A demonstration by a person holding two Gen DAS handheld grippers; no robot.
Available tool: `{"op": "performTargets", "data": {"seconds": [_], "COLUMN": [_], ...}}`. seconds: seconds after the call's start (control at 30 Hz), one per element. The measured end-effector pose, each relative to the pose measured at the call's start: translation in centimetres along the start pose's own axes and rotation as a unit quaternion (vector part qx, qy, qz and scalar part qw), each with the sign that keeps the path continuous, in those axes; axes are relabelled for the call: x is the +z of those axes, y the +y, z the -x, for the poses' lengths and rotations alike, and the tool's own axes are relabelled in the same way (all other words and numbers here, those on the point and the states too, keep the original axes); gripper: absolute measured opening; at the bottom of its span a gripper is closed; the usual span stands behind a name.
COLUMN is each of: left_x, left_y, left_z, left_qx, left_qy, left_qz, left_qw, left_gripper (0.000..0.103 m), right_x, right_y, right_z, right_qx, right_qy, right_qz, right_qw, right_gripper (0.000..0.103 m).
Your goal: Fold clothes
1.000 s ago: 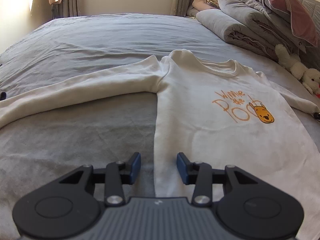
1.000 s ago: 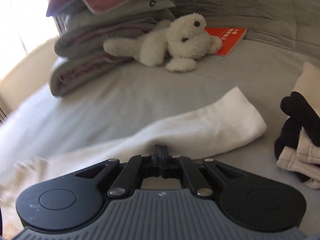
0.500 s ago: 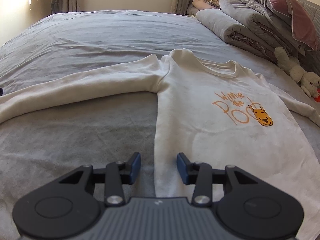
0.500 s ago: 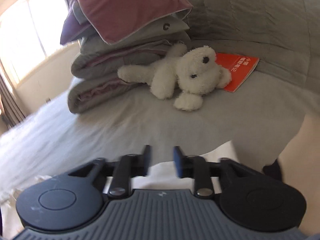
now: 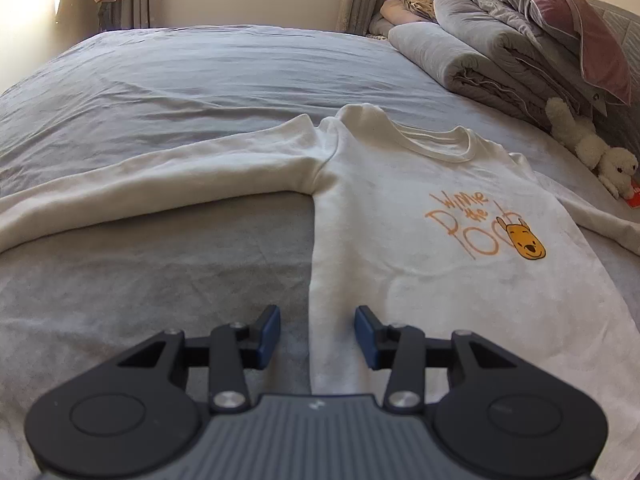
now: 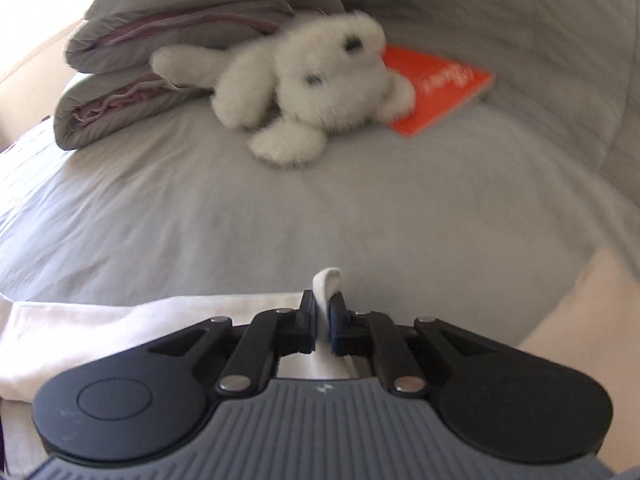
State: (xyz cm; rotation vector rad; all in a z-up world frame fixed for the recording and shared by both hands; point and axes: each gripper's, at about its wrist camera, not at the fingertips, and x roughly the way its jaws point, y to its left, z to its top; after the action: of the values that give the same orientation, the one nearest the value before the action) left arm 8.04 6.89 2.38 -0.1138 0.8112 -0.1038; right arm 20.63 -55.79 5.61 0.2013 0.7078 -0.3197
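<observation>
White sweatshirt flat, collar away, sleeve in right tool.

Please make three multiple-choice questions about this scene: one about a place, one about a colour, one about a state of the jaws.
1. Where does the plush toy lie?
A. against the folded bedding
B. on the sweatshirt
C. on the floor

2. Which colour is the booklet?
A. blue
B. orange-red
C. green

3. The right gripper is:
A. open
B. shut on nothing
C. shut on the sleeve

Answers: 1 A, it leans on the grey folded bedding; 2 B, plainly orange-red; 3 C, white sleeve cloth sticks up between the jaws.
</observation>
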Motion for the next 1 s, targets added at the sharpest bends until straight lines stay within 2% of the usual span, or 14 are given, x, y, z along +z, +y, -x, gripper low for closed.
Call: {"op": "performTargets", "data": {"seconds": [0.1,0.17,0.33,0.47,0.5,0.53,0.6,0.63,0.67,0.7,0.77,0.8,0.87,1.0], "left_x": [0.0,-0.1,-0.1,-0.1,-0.1,-0.1,0.0,0.0,0.0,0.0,0.0,0.0,0.0,0.1], "left_y": [-0.1,-0.3,-0.6,-0.4,-0.4,-0.4,-0.5,-0.5,-0.5,-0.6,-0.7,-0.7,-0.6,-0.4], "left_z": [-0.1,-0.2,-0.4,-0.5,-0.5,-0.4,-0.4,-0.5,-0.5,-0.5,-0.5,-0.5,-0.6,-0.6], "left_qx": [0.001,0.005,0.011,0.009,0.009,0.009,0.009,0.010,0.010,0.012,0.013,0.014,0.013,0.008], "left_qy": [0.000,-0.001,-0.005,-0.005,-0.005,-0.005,-0.005,-0.005,-0.006,-0.007,-0.009,-0.010,-0.010,-0.009], "left_qz": [-0.001,-0.014,-0.028,-0.028,-0.028,-0.028,-0.027,-0.027,-0.027,-0.028,-0.031,-0.032,-0.032,-0.029], "left_qw": [1.0000,0.9999,0.9995,0.9995,0.9996,0.9996,0.9996,0.9996,0.9996,0.9995,0.9994,0.9994,0.9994,0.9995], "left_gripper": [0.042,0.043,0.043,0.043,0.043,0.043,0.043,0.043,0.043,0.043,0.044,0.044,0.044,0.044], "right_x": [2.0,3.2,1.9,0.8,0.8,1.1,1.6,1.8,1.9,2.0,1.5,1.2,0.0,-2.3], "right_y": [-0.4,-0.4,1.0,1.6,1.7,1.9,2.9,3.6,4.4,5.3,8.6,10.4,14.9,23.5], "right_z": [3.0,3.9,-1.4,-3.2,-3.2,-2.8,-1.4,-0.4,0.4,1.0,1.0,0.8,0.2,-0.2], "right_qx": [0.008,0.009,-0.040,-0.075,-0.085,-0.103,-0.153,-0.164,-0.146,-0.107,-0.003,0.052,0.123,0.208], "right_qy": [-0.074,-0.100,-0.007,-0.005,-0.007,-0.015,-0.062,-0.091,-0.107,-0.112,-0.080,-0.058,-0.033,-0.025], "right_qz": [0.011,0.028,0.098,0.103,0.102,0.104,0.119,0.128,0.132,0.133,0.159,0.175,0.212,0.280], "right_qw": [0.997,0.995,0.994,0.992,0.991,0.989,0.979,0.974,0.975,0.979,0.984,0.982,0.969,0.937], "right_gripper": [0.007,0.007,0.007,0.009,0.015,0.030,0.041,0.042,0.042,0.042,0.042,0.042,0.042,0.042]}}
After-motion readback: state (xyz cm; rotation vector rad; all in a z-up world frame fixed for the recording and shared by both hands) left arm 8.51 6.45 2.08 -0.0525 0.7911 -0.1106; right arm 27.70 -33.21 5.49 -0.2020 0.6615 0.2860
